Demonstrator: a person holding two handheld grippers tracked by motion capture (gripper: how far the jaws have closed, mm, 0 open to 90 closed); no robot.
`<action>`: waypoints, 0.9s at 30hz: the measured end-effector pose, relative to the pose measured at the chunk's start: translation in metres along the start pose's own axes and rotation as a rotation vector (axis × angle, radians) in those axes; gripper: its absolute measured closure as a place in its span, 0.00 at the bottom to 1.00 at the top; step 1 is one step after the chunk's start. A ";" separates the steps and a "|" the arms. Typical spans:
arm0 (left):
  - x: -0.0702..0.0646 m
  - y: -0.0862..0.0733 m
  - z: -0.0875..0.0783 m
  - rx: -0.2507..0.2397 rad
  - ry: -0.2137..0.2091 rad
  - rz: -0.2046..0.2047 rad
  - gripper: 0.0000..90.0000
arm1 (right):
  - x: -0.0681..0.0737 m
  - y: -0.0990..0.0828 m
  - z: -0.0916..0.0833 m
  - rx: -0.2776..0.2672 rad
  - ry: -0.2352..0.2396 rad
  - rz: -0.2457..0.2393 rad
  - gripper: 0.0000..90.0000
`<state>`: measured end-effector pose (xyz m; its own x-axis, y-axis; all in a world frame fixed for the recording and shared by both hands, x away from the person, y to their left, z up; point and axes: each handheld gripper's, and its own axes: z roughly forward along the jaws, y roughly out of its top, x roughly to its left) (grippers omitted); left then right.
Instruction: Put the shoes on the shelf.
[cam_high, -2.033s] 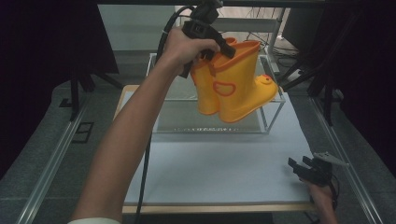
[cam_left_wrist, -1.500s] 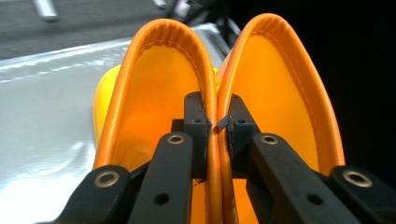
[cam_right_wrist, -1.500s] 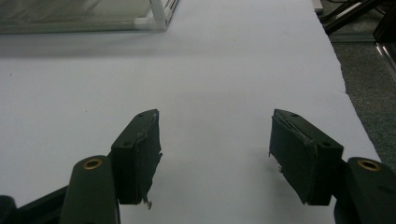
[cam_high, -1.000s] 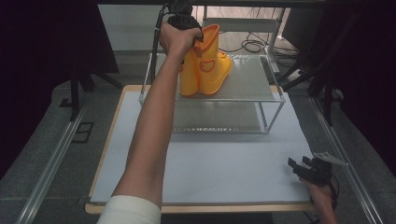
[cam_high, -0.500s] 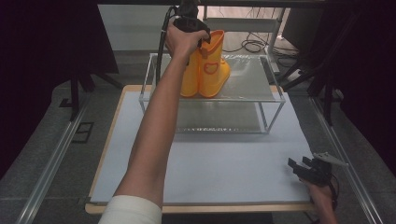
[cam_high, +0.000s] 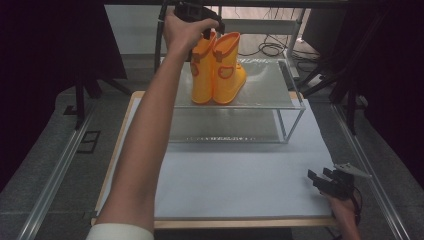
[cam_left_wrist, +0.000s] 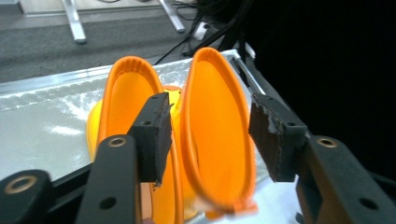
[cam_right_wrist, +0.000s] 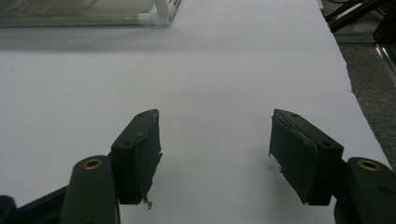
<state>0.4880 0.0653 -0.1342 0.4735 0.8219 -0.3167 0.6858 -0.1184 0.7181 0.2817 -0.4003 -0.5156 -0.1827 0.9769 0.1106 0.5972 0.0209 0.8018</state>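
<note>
Item: pair of orange boots (cam_high: 216, 70). Location: upright, side by side on the top pane of the glass shelf rack (cam_high: 280, 97) at the far side of the desk (cam_high: 240, 175); two seconds ago they hung tilted in the air above it, carried.

Left gripper (cam_high: 200, 17): at the boot tops. Its fingers (cam_left_wrist: 152, 135) have just been opening and now stand released, one inside the left boot's mouth, the other outside the right boot; the pads are not pressing.

Right gripper (cam_high: 330, 181): resting near the desk's front right corner, fingers (cam_right_wrist: 137, 154) spread, nothing between.

Assessment: placement looks complete; withdrawal of the left gripper remains.
</note>
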 end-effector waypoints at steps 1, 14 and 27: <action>0.000 -0.003 -0.006 0.000 -0.006 0.010 0.60 | 0.000 0.000 0.000 0.002 0.002 0.001 0.37; 0.005 -0.052 -0.063 0.043 0.008 0.135 0.91 | 0.007 0.002 -0.002 -0.008 0.000 -0.019 0.37; 0.045 -0.104 -0.058 0.075 0.032 0.122 0.96 | 0.008 0.002 -0.001 -0.007 -0.004 -0.027 0.37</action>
<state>0.4066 0.1469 -0.1874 0.5390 0.8160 -0.2088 0.6641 -0.2593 0.7013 0.2810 -0.3928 -0.5125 -0.1958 0.9768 0.0868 0.5870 0.0459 0.8083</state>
